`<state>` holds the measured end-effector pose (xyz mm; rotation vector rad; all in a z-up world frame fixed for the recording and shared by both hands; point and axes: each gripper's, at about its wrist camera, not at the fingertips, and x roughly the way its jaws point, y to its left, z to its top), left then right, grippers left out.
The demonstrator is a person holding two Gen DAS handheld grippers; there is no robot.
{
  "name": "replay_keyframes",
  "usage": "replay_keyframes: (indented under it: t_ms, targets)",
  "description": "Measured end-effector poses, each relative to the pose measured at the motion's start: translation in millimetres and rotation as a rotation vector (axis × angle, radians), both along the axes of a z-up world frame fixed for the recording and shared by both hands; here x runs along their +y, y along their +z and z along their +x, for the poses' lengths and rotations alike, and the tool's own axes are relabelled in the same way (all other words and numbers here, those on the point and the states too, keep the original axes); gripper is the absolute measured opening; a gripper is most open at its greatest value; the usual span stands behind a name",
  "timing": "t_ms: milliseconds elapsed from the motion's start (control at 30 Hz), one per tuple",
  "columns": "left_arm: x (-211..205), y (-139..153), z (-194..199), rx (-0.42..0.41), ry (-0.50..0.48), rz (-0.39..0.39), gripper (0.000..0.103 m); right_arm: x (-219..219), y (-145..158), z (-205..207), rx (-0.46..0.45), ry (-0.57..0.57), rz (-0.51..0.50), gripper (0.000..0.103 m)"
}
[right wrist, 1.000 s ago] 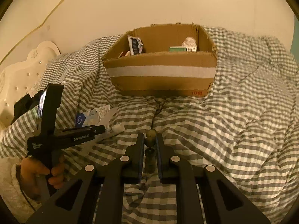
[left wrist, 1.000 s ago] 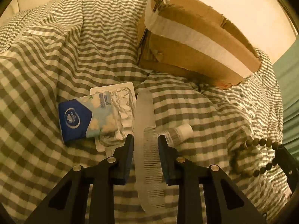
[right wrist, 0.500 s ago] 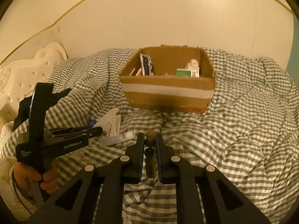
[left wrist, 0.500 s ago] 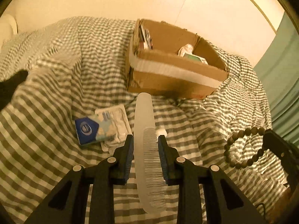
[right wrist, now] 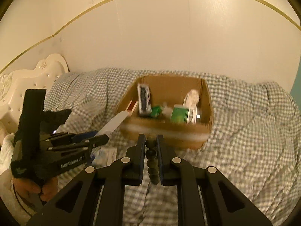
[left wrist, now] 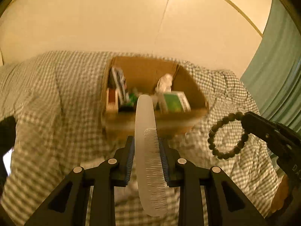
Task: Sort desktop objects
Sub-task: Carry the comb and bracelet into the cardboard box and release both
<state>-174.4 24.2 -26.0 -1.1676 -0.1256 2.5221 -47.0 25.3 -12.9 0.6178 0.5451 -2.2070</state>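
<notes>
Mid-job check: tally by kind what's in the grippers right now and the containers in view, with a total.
Combs: 1, the white comb clamped in the left gripper.
Bead bracelets: 1, the dark bead bracelet pinched in the right gripper.
Cardboard boxes: 1, the cardboard box, already holding several items.
Total: 3

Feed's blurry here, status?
Left gripper shut on translucent white plastic comb. Right gripper shut on dark beaded bracelet. Open cardboard box ahead, path unobstructed.

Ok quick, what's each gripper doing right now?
Left gripper: shut on the comb.
Right gripper: shut on the bead bracelet.
</notes>
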Motion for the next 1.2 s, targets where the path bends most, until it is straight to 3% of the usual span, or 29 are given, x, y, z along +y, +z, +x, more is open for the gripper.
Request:
replay_keyframes:
  t_ms: [233, 467, 633, 767, 800, 833, 867, 900, 933, 1133, 1200]
  targets:
    - [21.3, 4.7, -76.9, 0.036, 0.021, -0.003, 0.027, -48.8, 17.3, -61.8, 0.031, 0.017, -0.019, 0.011]
    - [37.0, -28.9, -150.5, 0.01, 0.044, -0.056, 0.027, -95.7, -7.8, -135.2, -0.026, 0.018, -0.032, 0.011]
    - [41.3, -56.5, -164.9, 0.004, 0.049, -0.088, 0.027, -117.5, -37.8, -175.0, -0.059, -0.023, -0.013, 0.012]
    - [43.8, -63.1, -158.1, -0.003, 0.041, -0.118, 0.029, -111.7, -44.0, -182.2, -0.059, -0.039, -0.037, 0.012]
    - [44.8, -60.7, -154.2, 0.0, 0.042, -0.133, 0.031, -108.9, -41.4, -182.0, -0.06, -0.045, -0.05, 0.018]
    - [44.5, -58.1, -154.5, -0.001, 0.038, -0.142, 0.043, -103.9, -35.8, -180.5, -0.068, -0.052, -0.073, 0.025]
    - [46.0, -53.7, -150.6, -0.006, 0.036, -0.148, 0.068, -99.6, -29.1, -181.4, -0.074, -0.06, -0.089, 0.041]
    - [46.6, -46.5, -144.9, -0.001, 0.047, -0.148, 0.077, -94.3, -20.7, -179.5, -0.075, -0.071, -0.109, 0.049]
    - [46.1, -39.9, -139.7, 0.014, 0.059, -0.136, 0.082, -88.2, -12.3, -174.0, -0.067, -0.081, -0.13, 0.049]
    - [32.5, 18.4, -85.6, 0.031, 0.082, -0.047, 0.086, -51.0, 41.4, -110.4, 0.047, -0.105, -0.129, 0.049]
    - [25.9, 37.0, -62.3, 0.049, 0.093, -0.035, 0.094, -32.5, 62.5, -81.3, 0.076, -0.104, -0.15, 0.049]
